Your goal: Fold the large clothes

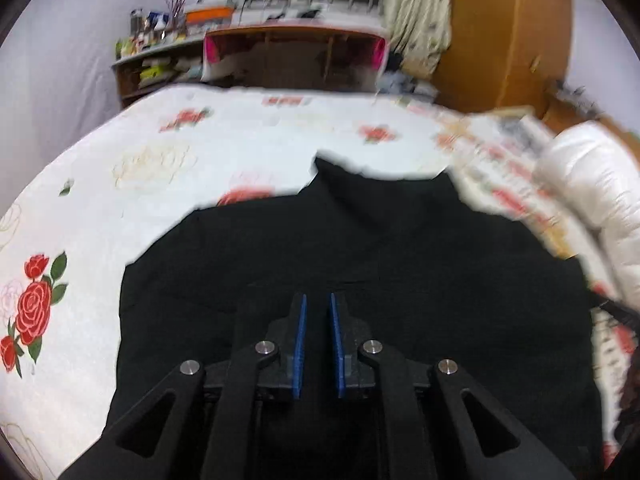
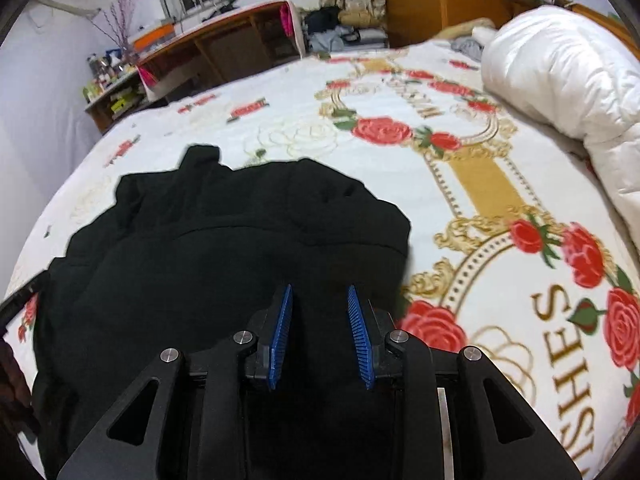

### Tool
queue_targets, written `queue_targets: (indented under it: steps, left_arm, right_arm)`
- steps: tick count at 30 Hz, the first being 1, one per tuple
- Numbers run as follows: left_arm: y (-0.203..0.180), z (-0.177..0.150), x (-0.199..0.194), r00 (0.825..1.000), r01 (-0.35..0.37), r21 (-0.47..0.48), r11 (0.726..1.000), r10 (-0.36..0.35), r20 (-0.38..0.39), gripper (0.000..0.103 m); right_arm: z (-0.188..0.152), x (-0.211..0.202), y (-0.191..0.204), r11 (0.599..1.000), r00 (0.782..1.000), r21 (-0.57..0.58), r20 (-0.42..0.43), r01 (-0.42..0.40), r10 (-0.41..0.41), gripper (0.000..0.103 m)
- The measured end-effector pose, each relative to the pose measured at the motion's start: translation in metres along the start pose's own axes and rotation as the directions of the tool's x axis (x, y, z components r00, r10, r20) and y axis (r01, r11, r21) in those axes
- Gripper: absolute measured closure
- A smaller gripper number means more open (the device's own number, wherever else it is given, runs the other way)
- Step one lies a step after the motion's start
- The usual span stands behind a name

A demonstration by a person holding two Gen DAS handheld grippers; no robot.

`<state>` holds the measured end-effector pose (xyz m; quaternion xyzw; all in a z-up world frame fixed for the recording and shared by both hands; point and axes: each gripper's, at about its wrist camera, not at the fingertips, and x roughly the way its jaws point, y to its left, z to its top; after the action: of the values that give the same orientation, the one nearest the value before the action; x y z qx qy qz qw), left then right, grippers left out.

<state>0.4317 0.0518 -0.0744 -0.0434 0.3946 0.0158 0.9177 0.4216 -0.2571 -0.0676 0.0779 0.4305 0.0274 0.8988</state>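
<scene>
A black garment is seen spread in a rumpled heap on the rose-printed bedspread, on the side of the bed away from the white duvet that is rolled up at the far corner. The left gripper is held above the near part of the garment with only a narrow slit left between its blue pads; no cloth can be made out in that slit, though black fabric against black fingers makes this hard to judge. The right gripper is poised over the garment's edge nearest the duvet, its jaws partly apart with nothing visibly pinched. Several risks can be judged from here. With so slim a gap on the left, a thick hem or doubled layer may be pushed away rather than taken in. Because the garment is bunched, several layers could be caught at once, and a crooked fold would result. The bedspread itself might be nipped along with the cloth if the pads are lowered too far. The left view is blurred, so edges and seams may be misjudged.
</scene>
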Motion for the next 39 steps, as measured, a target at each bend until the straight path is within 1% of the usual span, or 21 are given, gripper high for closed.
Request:
queue_targets:
  steps: [1, 3, 7, 9, 11, 13, 14, 17, 19, 20, 22, 24, 26, 29, 33, 36, 39]
  left_arm:
    - [0.004, -0.004, 0.012, 1.0, -0.01, -0.007, 1.0, 0.01, -0.02, 0.093]
    - [0.011, -0.013, 0.026, 1.0, -0.012, -0.01, 1.0, 0.012, -0.02, 0.096]
    - [0.003, -0.022, 0.034, 0.999, -0.042, 0.03, 0.999, 0.042, 0.024, 0.097]
    - [0.006, -0.023, 0.036, 0.999, -0.028, 0.003, 1.0, 0.028, 0.019, 0.097]
    - [0.006, -0.02, 0.033, 1.0, -0.027, 0.001, 1.0, 0.027, 0.007, 0.098]
    - [0.006, -0.015, 0.022, 0.999, -0.034, 0.001, 0.999, 0.034, -0.002, 0.098]
    - [0.008, -0.012, 0.013, 1.0, -0.024, -0.017, 1.0, 0.024, 0.006, 0.098]
    - [0.015, -0.014, -0.028, 0.997, 0.013, -0.053, 0.999, -0.009, 0.073, 0.098]
    - [0.017, -0.024, -0.053, 0.993, 0.039, -0.054, 0.998, -0.033, 0.113, 0.098]
    - [0.017, -0.031, -0.06, 0.993, 0.043, -0.045, 0.998, -0.037, 0.114, 0.098]
    - [0.016, -0.044, -0.06, 0.995, 0.037, -0.031, 0.999, -0.034, 0.092, 0.098]
    - [0.019, -0.057, -0.045, 0.999, 0.02, -0.038, 0.999, -0.019, 0.034, 0.098]
    - [0.024, -0.065, -0.033, 1.0, -0.006, -0.051, 0.999, 0.006, -0.002, 0.098]
    - [0.03, -0.068, -0.025, 1.0, -0.024, -0.075, 0.997, 0.024, -0.01, 0.098]
    - [0.028, -0.068, -0.02, 0.999, -0.044, -0.061, 0.997, 0.043, -0.023, 0.098]
    - [0.028, -0.067, -0.026, 0.998, -0.052, -0.059, 0.997, 0.05, -0.032, 0.098]
    - [0.032, -0.067, -0.045, 0.998, -0.056, -0.068, 0.996, 0.054, -0.031, 0.098]
  right_arm:
    - [0.0, 0.009, 0.0, 1.0, 1.0, -0.005, -0.017, 0.011, -0.011, 0.073]
    - [-0.001, 0.025, -0.001, 1.0, 0.999, -0.023, -0.044, 0.022, -0.022, 0.073]
    - [-0.007, 0.041, -0.003, 0.999, 0.998, -0.027, -0.05, 0.027, -0.028, 0.073]
    - [-0.006, 0.043, -0.005, 1.0, 0.998, -0.01, -0.053, 0.02, -0.021, 0.073]
    - [-0.003, 0.039, -0.004, 0.999, 0.998, -0.014, -0.059, 0.031, -0.032, 0.073]
    - [0.001, 0.026, 0.002, 0.998, 0.998, -0.031, -0.042, 0.05, -0.052, 0.073]
    - [0.002, 0.013, 0.004, 0.999, 0.999, -0.035, -0.018, 0.04, -0.041, 0.073]
    - [-0.005, -0.024, 0.013, 0.999, 0.999, -0.038, 0.045, -0.024, 0.026, 0.073]
    - [-0.016, -0.042, 0.023, 0.996, 0.996, -0.063, 0.065, -0.057, 0.061, 0.073]
    - [-0.024, -0.047, 0.03, 0.994, 0.995, -0.081, 0.063, -0.072, 0.077, 0.073]
    - [-0.037, -0.047, 0.04, 0.991, 0.995, -0.103, 0.043, -0.082, 0.086, 0.073]
    - [-0.049, -0.034, 0.047, 0.991, 0.996, -0.105, -0.003, -0.084, 0.084, 0.073]
    - [-0.056, -0.022, 0.048, 0.992, 0.997, -0.107, -0.026, -0.073, 0.071, 0.073]
    - [-0.062, -0.011, 0.051, 0.99, 0.998, -0.128, -0.035, -0.061, 0.057, 0.073]
    - [-0.065, -0.002, 0.051, 0.989, 0.998, -0.141, -0.041, -0.051, 0.046, 0.073]
    - [-0.064, -0.009, 0.05, 0.99, 0.998, -0.132, -0.049, -0.041, 0.035, 0.073]
    - [-0.065, -0.029, 0.051, 0.991, 0.999, -0.128, -0.033, -0.036, 0.032, 0.073]
